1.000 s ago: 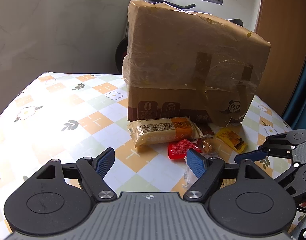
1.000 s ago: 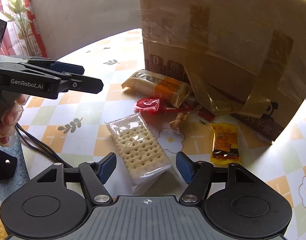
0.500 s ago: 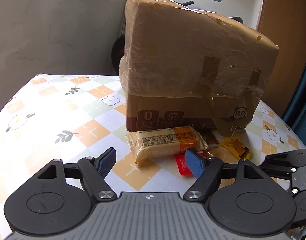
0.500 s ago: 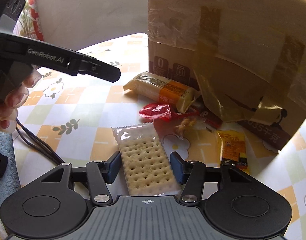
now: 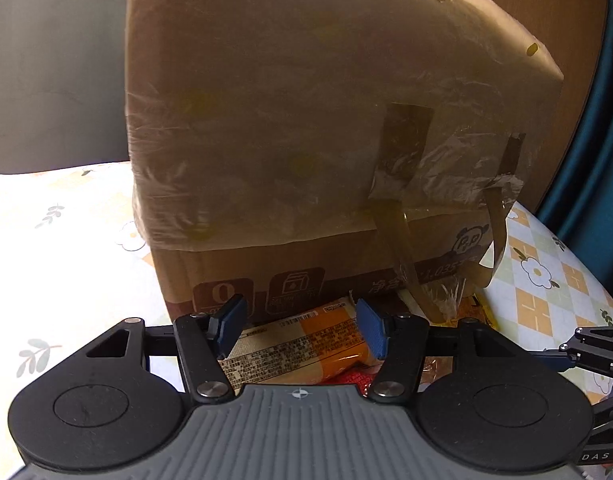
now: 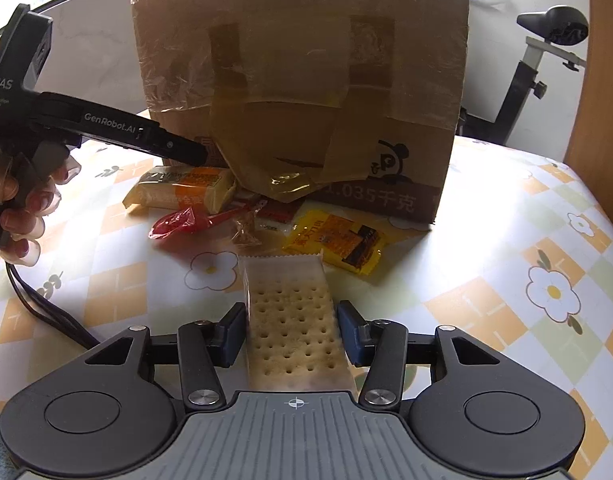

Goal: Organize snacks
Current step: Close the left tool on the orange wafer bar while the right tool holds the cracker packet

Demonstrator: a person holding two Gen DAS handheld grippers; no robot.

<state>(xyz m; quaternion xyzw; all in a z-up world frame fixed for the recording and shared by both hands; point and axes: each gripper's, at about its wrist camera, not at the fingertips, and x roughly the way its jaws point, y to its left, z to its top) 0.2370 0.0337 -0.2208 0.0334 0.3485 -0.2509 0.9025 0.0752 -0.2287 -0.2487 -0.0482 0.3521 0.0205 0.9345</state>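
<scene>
My left gripper [image 5: 299,330] straddles a cream-and-orange snack bar [image 5: 298,350] lying against the foot of a taped cardboard box [image 5: 306,120]. Its jaws are closing, with the bar between the blue pads and no clear pressing. In the right wrist view the same bar [image 6: 182,190] lies under the left gripper's tips [image 6: 194,154]. My right gripper [image 6: 291,332] is still closing on a clear-wrapped cracker pack [image 6: 292,312], and both pads touch its long sides. The right gripper's fingers [image 5: 578,344] show at the left wrist view's right edge.
A red wrapped sweet [image 6: 178,222], a small clear-wrapped candy [image 6: 246,228] and a yellow packet [image 6: 334,240] lie before the box [image 6: 306,60] on the flowered tablecloth [image 6: 506,240]. A hand [image 6: 22,216] holds the left gripper, its cable [image 6: 38,304] trailing. An exercise bike [image 6: 546,40] stands behind.
The left gripper moved forward to the box and narrowed around the snack bar. The right gripper slid over the cracker pack, squared up with it, and its pads closed in to the pack's sides.
</scene>
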